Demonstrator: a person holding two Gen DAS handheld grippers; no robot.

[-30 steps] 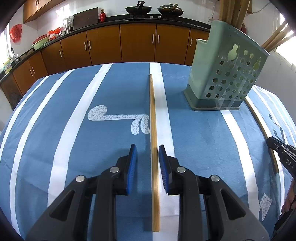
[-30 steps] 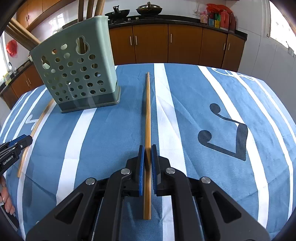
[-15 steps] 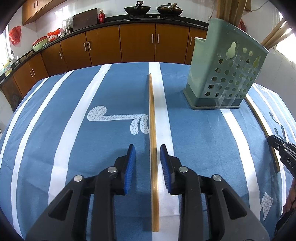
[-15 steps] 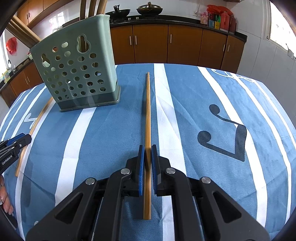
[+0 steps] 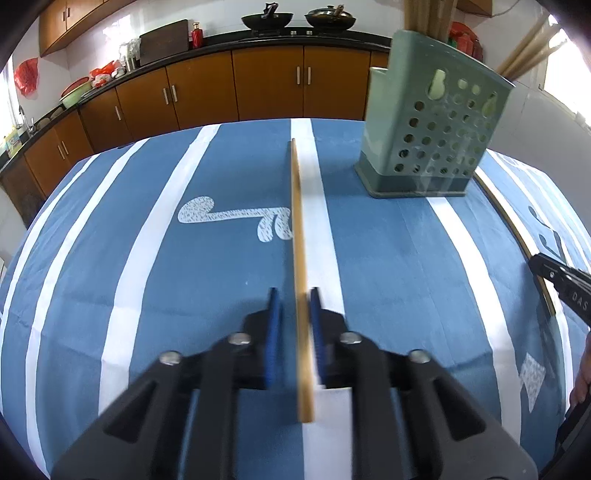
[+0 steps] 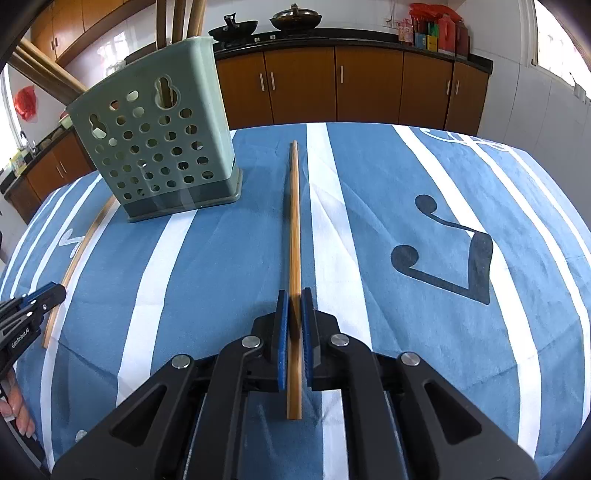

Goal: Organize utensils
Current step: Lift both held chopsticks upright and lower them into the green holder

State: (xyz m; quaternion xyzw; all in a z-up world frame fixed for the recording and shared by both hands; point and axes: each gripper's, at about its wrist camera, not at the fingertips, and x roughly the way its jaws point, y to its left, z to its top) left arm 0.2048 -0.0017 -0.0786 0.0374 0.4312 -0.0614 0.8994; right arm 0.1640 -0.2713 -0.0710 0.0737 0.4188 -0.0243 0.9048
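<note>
Moved: left fingers (image 5: 273, 325) have narrowed around left chopstick (image 5: 298, 236), gap remains.
Right fingers (image 6: 282, 332): clamped on right chopstick (image 6: 294, 229).
Holder (image 6: 159, 147): ahead, between both chopsticks.

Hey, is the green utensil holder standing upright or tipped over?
Upright. The green utensil holder sits flat on its base on the striped tablecloth, with chopsticks sticking out of its top.

A home kitchen, orange-brown wooden cabinets (image 5: 269, 85) under a dark counter (image 6: 332, 35), two black woks (image 5: 266, 19) on the stove, white tiled wall, bottles and jars (image 6: 436, 27) at the counter's end, table (image 5: 110, 236) in a blue striped cloth, green perforated utensil holder (image 6: 159, 147) standing on it
</note>
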